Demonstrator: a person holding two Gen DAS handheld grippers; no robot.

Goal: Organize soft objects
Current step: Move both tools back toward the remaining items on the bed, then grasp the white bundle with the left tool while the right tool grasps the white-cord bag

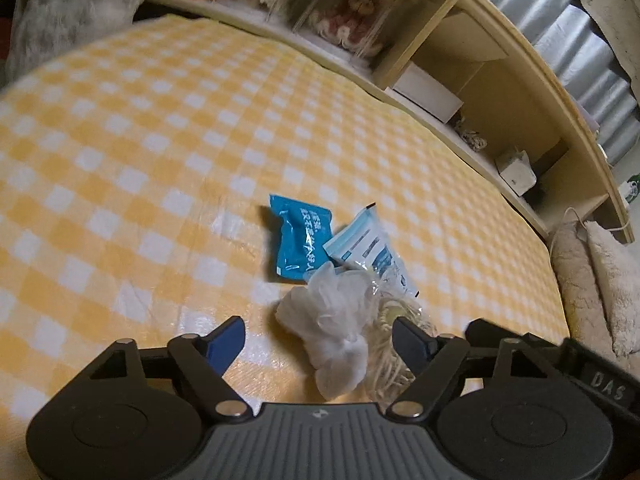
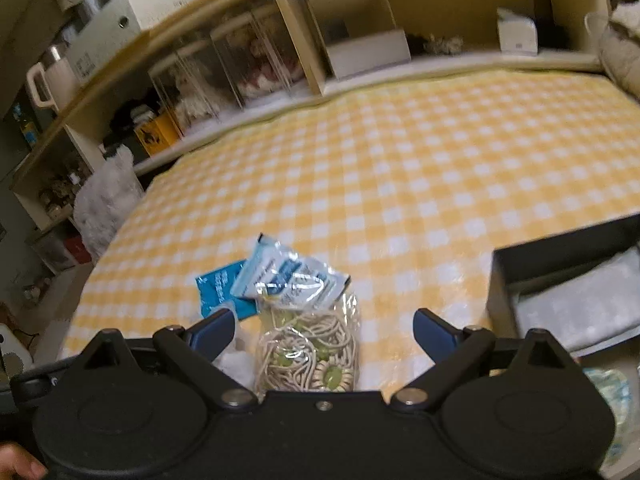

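Observation:
A small pile of soft items lies on the yellow checked cloth. It holds a blue packet, a clear-and-white packet, a crumpled white plastic glove and a clear bag of beige cord with green beads. My left gripper is open, its jaws either side of the white glove. My right gripper is open just above the cord bag. The blue packet and the clear-and-white packet also show in the right wrist view.
A black box with grey padding inside sits at the right on the cloth. A wooden shelf with clear cases, boxes and plush items runs along the back. A fluffy white item lies off the cloth's right edge.

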